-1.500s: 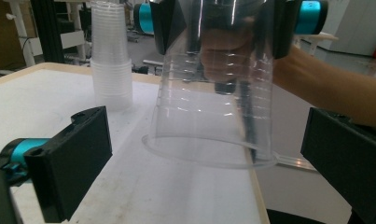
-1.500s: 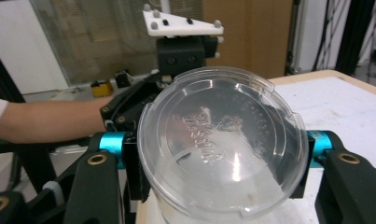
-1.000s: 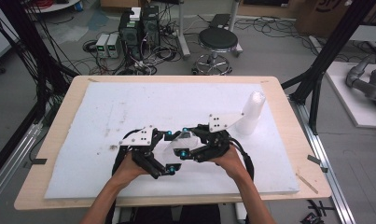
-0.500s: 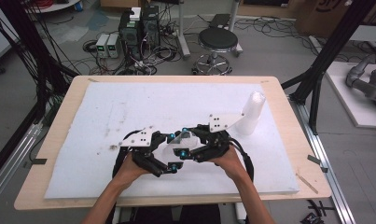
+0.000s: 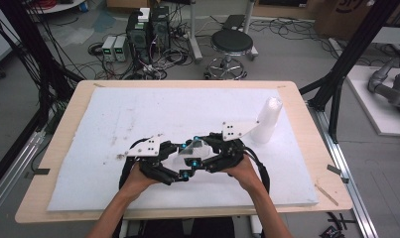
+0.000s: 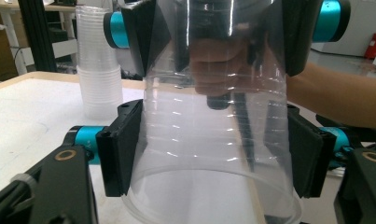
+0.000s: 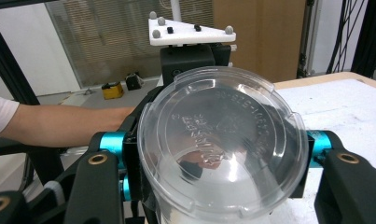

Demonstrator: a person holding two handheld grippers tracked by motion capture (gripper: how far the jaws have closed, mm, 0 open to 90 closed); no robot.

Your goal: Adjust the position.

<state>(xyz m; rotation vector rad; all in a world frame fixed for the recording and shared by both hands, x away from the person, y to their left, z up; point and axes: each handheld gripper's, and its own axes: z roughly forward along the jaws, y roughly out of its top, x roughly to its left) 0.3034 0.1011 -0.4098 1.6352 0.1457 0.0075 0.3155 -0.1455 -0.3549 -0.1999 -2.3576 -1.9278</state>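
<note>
Now cup (image 5: 191,152) between both hand-held grippers.

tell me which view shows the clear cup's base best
The right gripper view: the clear cup points its embossed round base straight at that camera. The left gripper view shows its ribbed side wall and open rim; the high view shows a small shape between both grippers.

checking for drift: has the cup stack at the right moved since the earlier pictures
No. The cup stack stands at the same spot by the mat's right edge.

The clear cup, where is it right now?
In the high view the clear cup sits near the table's front middle, clamped between both grippers, left of the cup stack.
</note>
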